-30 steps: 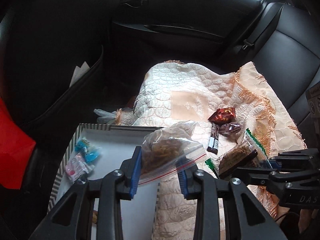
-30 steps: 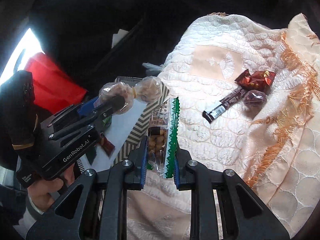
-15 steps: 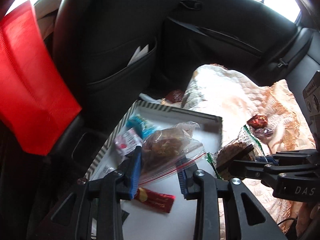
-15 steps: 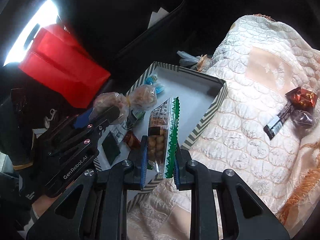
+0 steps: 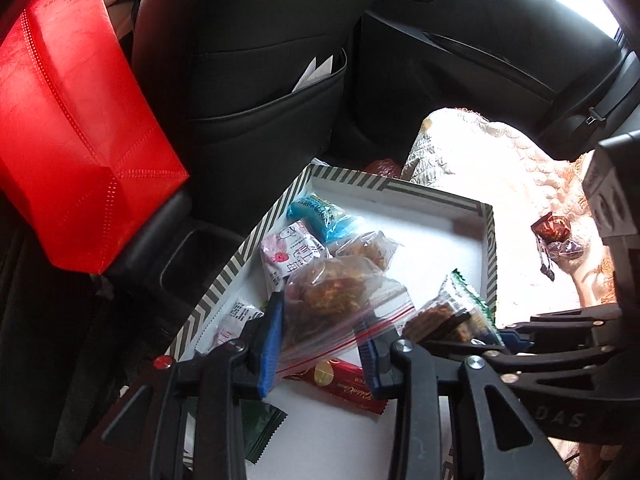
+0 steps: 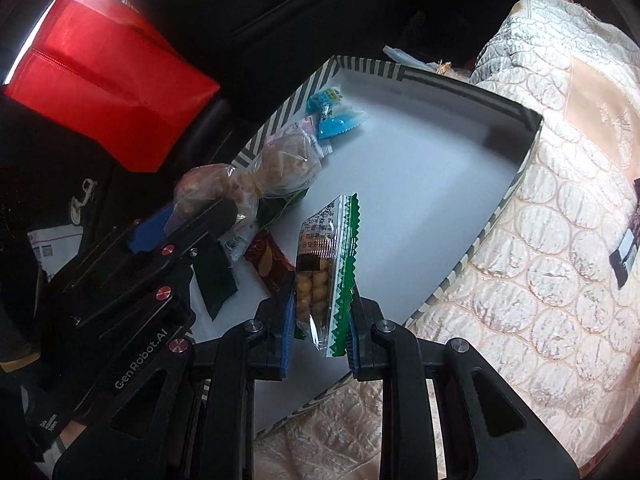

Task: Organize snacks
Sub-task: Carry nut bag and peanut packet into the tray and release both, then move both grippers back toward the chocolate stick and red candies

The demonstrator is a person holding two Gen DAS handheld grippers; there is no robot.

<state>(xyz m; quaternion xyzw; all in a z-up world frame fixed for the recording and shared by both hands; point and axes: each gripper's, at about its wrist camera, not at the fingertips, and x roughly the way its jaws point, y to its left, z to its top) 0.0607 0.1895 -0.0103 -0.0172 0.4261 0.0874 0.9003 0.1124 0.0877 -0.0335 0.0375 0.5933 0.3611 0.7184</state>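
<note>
Both hands hang over the striped box (image 5: 490,256), each with a load. The left tongs (image 5: 320,344) carry the zip bag of fried snacks (image 5: 340,300) above the box's near end, and their jaws are easing apart with the bag between them — if it slides out crooked it can land on the red chocolate bar (image 5: 352,388) or tip over the box's left wall toward the car floor. The right tongs (image 6: 318,332) clamp the green-edged peanut packet (image 6: 326,264) tight, above the box floor. The two tools sit close together; a bump could knock either snack loose outside the box, onto the quilted cloth (image 6: 540,260).
</note>
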